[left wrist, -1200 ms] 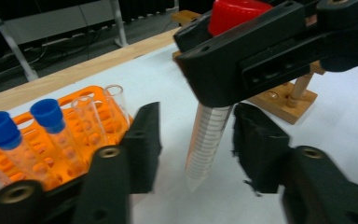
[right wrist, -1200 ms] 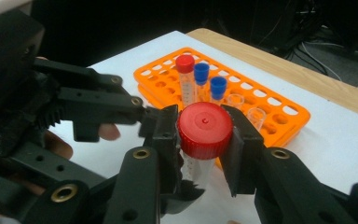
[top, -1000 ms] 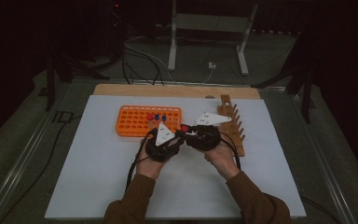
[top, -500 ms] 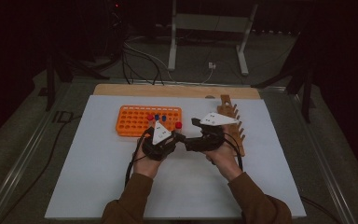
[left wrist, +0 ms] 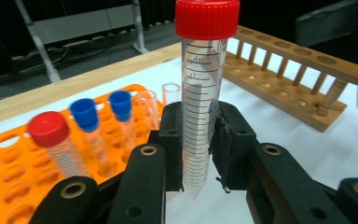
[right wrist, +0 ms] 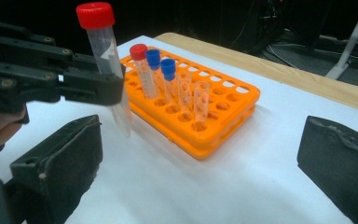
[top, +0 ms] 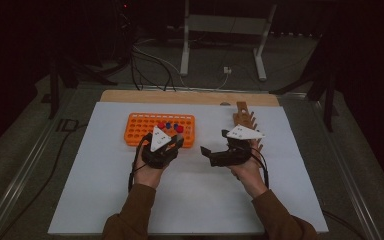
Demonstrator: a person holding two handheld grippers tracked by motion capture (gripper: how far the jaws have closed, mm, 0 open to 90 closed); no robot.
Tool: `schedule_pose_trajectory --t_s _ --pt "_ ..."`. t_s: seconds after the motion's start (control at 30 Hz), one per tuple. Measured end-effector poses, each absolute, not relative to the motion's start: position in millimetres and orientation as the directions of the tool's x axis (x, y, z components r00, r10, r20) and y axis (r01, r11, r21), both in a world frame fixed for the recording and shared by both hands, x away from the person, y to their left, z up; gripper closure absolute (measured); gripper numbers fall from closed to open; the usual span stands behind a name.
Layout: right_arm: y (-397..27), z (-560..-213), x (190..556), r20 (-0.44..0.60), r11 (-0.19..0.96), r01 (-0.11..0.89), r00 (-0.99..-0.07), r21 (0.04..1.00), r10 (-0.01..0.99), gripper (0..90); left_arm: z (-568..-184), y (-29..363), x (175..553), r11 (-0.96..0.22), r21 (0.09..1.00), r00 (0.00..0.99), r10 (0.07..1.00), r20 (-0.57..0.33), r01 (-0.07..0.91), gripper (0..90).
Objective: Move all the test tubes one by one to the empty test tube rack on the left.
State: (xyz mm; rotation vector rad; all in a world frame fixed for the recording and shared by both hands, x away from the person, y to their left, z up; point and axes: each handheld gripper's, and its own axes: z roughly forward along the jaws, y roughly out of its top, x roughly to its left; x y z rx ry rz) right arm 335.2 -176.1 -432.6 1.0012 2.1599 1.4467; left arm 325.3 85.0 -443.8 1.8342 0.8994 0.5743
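My left gripper (left wrist: 200,163) held fingers clamped on a clear graduated tube (left wrist: 200,116) (red cap, conical tip), upright above the table (top: 190,200) beside the orange rack (right wrist: 205,112). My right gripper (right wrist: 200,168) had just been opening, fingers apart, nothing between.

Left gripper (left wrist: 200,154) fingers clamped, upright grip; right gripper (right wrist: 200,163) fingers just opened wide, nothing between.

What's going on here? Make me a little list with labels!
held thing: red-capped tube, upright
left gripper: shut on the tube
right gripper: jaws just opened, nothing between them
orange rack: one red-capped tube, two blue-capped tubes, two uncapped tubes
wooden rack: to the right of the orange rack in the high view, no tubes seen in it
surface: white sheet
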Motion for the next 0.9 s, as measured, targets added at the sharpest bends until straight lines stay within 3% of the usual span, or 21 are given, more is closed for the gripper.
schedule_pose_trajectory --t_s 0.9 --pt "-223 -435 317 0.069 0.199 0.349 -0.624 0.916 0.778 0.5 -439 135 349 -0.221 0.926 0.48 0.876 0.051 0.305 74.9"
